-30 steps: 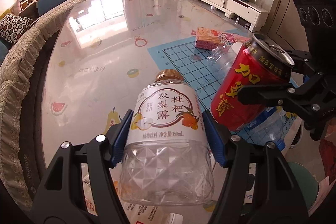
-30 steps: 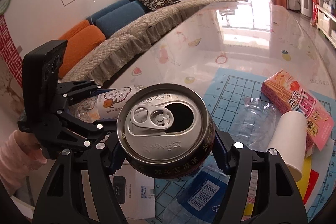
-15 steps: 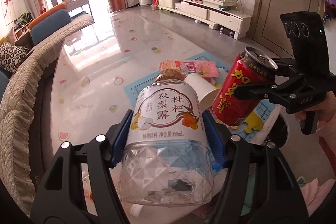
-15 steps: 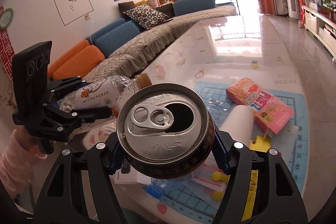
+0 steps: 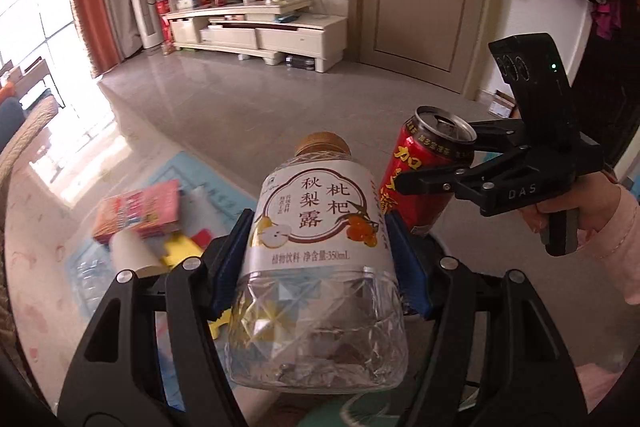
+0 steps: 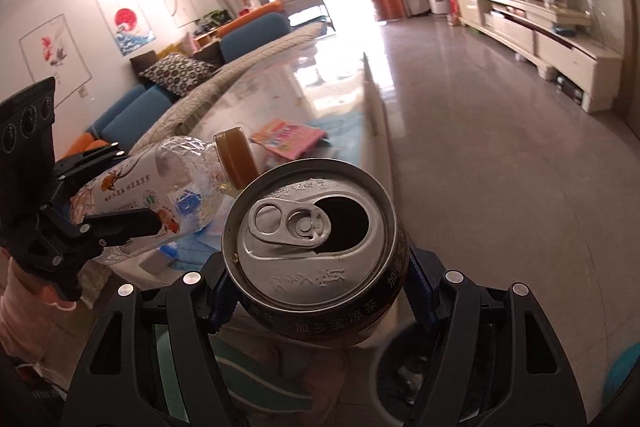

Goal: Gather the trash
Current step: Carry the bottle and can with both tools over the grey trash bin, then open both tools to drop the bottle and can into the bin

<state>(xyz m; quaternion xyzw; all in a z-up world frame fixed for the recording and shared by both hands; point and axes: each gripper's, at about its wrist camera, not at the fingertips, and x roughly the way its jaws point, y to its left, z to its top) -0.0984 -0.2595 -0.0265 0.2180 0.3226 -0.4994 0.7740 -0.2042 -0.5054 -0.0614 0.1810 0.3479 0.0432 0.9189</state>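
Observation:
My left gripper (image 5: 320, 263) is shut on an empty clear plastic bottle (image 5: 318, 267) with a white label and a brown cap; it also shows in the right wrist view (image 6: 160, 187). My right gripper (image 6: 316, 287) is shut on an open red drink can (image 6: 316, 247), seen from its top. The can (image 5: 424, 171) and the right gripper (image 5: 444, 163) show in the left wrist view just right of the bottle. Both are held in the air past the table's edge.
On the table (image 6: 280, 95) lie a pink snack box (image 5: 140, 211), a white paper cup (image 5: 128, 251), a crushed clear bottle (image 5: 86, 271) and a blue mat (image 5: 192, 171). A dark round bin opening (image 6: 404, 371) shows blurred below the can. Grey floor (image 6: 500, 167) and a TV cabinet (image 5: 256, 31) lie beyond.
Both grippers have swung right, away from over the table, with the bottle and can still held. The table litter now lies at the left, and open floor fills the view.

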